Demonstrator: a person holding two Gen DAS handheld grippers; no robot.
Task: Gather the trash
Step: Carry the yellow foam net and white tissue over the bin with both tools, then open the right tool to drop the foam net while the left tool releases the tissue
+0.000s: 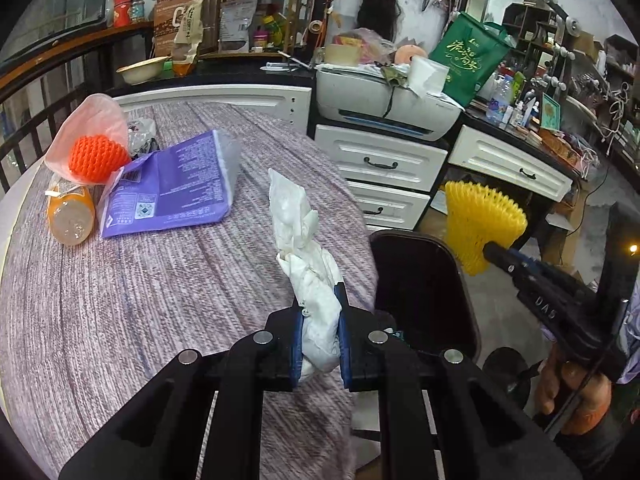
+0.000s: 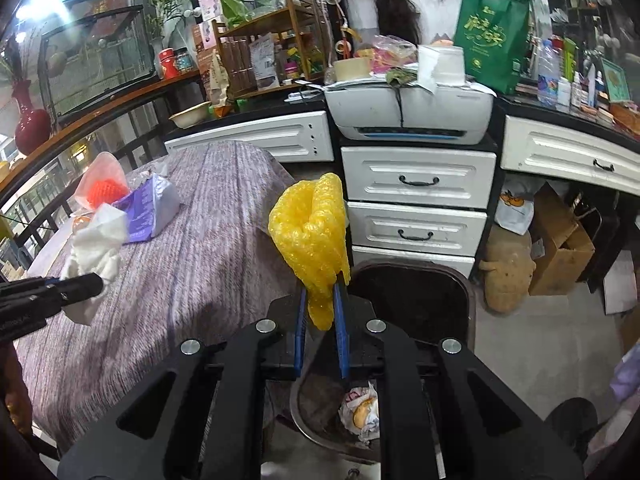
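My left gripper [image 1: 320, 320] is shut on a crumpled white tissue [image 1: 304, 248] and holds it above the table's right edge; the tissue also shows in the right wrist view [image 2: 96, 256]. My right gripper [image 2: 320, 312] is shut on a yellow foam fruit net [image 2: 312, 232] and holds it above the open black trash bin [image 2: 460, 288]; the net also shows in the left wrist view [image 1: 480, 220]. The bin [image 1: 424, 280] stands on the floor beside the table. A wrapper [image 2: 360, 412] lies inside it.
On the purple striped tablecloth [image 1: 140, 300] lie a purple packet [image 1: 172, 188], an orange foam net [image 1: 96, 156] in a pink bag, and an orange bottle [image 1: 70, 216]. White drawers [image 2: 416, 200] and a printer [image 2: 408, 112] stand behind the bin.
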